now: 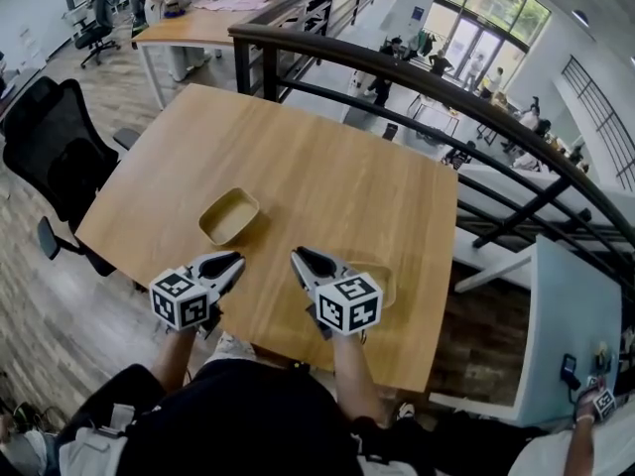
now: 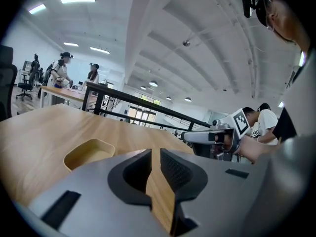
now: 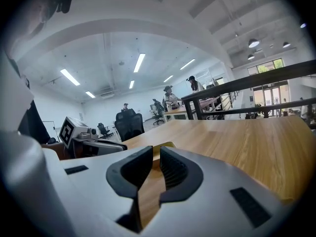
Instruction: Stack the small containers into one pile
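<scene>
Tan container point(image 1: 229, 215) sits just ahead of the left gripper point(image 1: 230, 262). A second container point(image 1: 385, 278) seems to lie beside the right gripper point(image 1: 301, 257), mostly hidden. Both grippers are clenched and empty. Open the jaws first, pinch one rim wall, lift level, nest it squarely.

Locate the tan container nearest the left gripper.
In the head view, the tan container lies on the table, left of centre, just beyond the left gripper. The left gripper view shows it ahead and left of the jaws.
</scene>
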Tool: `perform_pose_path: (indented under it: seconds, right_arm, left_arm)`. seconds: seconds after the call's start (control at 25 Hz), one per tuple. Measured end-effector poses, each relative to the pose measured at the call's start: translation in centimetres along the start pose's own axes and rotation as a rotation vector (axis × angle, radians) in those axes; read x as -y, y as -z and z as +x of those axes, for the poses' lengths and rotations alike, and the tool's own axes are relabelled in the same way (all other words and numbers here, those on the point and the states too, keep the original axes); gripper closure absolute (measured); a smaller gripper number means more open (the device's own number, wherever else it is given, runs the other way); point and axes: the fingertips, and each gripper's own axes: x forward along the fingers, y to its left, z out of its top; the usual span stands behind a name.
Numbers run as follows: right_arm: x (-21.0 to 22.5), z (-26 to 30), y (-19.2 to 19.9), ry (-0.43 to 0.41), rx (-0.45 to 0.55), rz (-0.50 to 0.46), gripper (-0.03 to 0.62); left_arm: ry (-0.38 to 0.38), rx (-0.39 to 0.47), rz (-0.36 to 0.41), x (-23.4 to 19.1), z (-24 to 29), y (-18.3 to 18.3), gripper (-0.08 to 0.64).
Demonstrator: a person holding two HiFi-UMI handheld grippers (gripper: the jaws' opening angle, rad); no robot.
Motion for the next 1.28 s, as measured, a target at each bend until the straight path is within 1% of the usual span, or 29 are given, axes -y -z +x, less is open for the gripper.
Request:
perform_pose_path:
  seconds: [0.16,0.6,0.76,0.96,1.12,1.28]
  right_arm:
    - [-0.6,2.6,-0.7,-0.005,-0.01,0.01,0.54]
    - [0.5,8.1,-2.6,0.028,-0.026,0.029,0.54]
    - [0.4,10.3,-2.9,0.03,-0.045,0.019,0.54]
    - [0.2,13.7,-3.3,0.035,-0.067,0.01,0.54]
    - [0.1,16.3,-3.7,0.042,-0.075,0.011,0.54]
    - [0.2,18.4,-3.2,0.049,-0.107,0.014,0.538]
  left_arm:
    - [-0.007,0.005,-0.002,-2.9,-0.4,-1.3,0.515]
    - [-0.017,-0.011,-0.013,-9.7,0.4,-3.1,0.514]
    - [-0.023,-0.014,-0.033,-12.0,0.3,-2.9,0.508]
    - [-0.047,-0.019,-0.05,-15.6,-0.7,-2.7,0.48]
    - [-0.069,-0.032,-0.064,-18.5,-1.4,-2.3,0.442]
    - [-0.081,-0.057,-0.091,-20.4,-1.9,-1.3,0.425]
